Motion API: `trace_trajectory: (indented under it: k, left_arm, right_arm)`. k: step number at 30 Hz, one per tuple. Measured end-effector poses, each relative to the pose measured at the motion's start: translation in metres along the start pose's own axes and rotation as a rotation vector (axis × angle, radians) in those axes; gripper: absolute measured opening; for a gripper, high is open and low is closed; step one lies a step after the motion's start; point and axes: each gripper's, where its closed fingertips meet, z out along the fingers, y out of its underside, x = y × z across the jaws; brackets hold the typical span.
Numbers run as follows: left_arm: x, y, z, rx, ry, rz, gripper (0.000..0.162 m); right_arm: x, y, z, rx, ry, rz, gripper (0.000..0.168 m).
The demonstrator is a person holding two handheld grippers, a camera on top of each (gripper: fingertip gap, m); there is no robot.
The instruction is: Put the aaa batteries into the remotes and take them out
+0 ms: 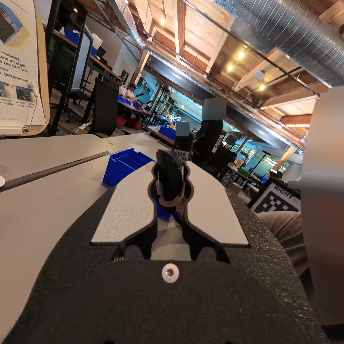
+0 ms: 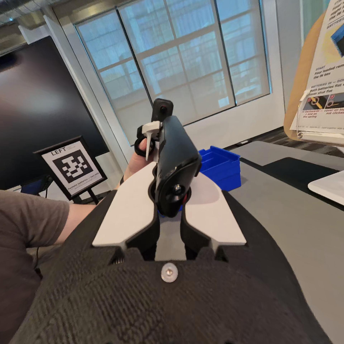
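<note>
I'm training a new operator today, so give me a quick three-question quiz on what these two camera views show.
1. True or false: the blue bin stands on the grey table.
2. The remote held in the right gripper is: A black, B white, C red.
3. Which wrist view shows the large window?
Key: 1 true; 2 A; 3 right.

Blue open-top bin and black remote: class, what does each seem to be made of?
Blue open-top bin: seemingly moulded plastic, glossy, with sharp stepped walls. Black curved remote: likely hard plastic, smooth with soft highlights and a scuffed edge, clamped in the right tongs.
</note>
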Motion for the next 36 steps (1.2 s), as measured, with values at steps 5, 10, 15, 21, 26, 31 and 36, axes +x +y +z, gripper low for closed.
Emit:
trace_trajectory:
  k: [5,10,15,21,26,31,36]
  left_arm:
    - [-0.003,0.019,0.007,-0.135,-0.052,0.082,0.030]
    - [0.004,0.012,0.007,-0.074,-0.002,0.008,0.024]
    - [0.000,0.006,0.007,0.016,0.037,-0.098,0.024]
    - [0.002,0.007,0.010,0.024,0.044,-0.098,0.024]
    - [0.007,0.006,0.011,0.029,0.058,-0.088,0.024]
    - [0.013,0.007,0.012,-0.017,0.042,0.067,0.026]
    - [-0.001,0.008,-0.001,-0.156,-0.130,0.331,0.038]
  right_arm:
    - [-0.002,0.006,0.001,-0.086,-0.011,-0.019,0.020]
    - [-0.004,0.002,0.003,-0.057,-0.030,0.007,0.023]
    - [-0.008,0.004,0.005,-0.074,-0.029,-0.026,0.027]
    - [-0.005,0.003,0.005,-0.075,0.030,-0.118,0.024]
    - [-0.008,0.001,0.004,-0.076,0.054,-0.209,0.023]
    - [-0.013,0.000,0.003,-0.091,0.033,-0.201,0.021]
    - [-0.006,0.007,0.000,-0.150,0.035,-0.222,0.021]
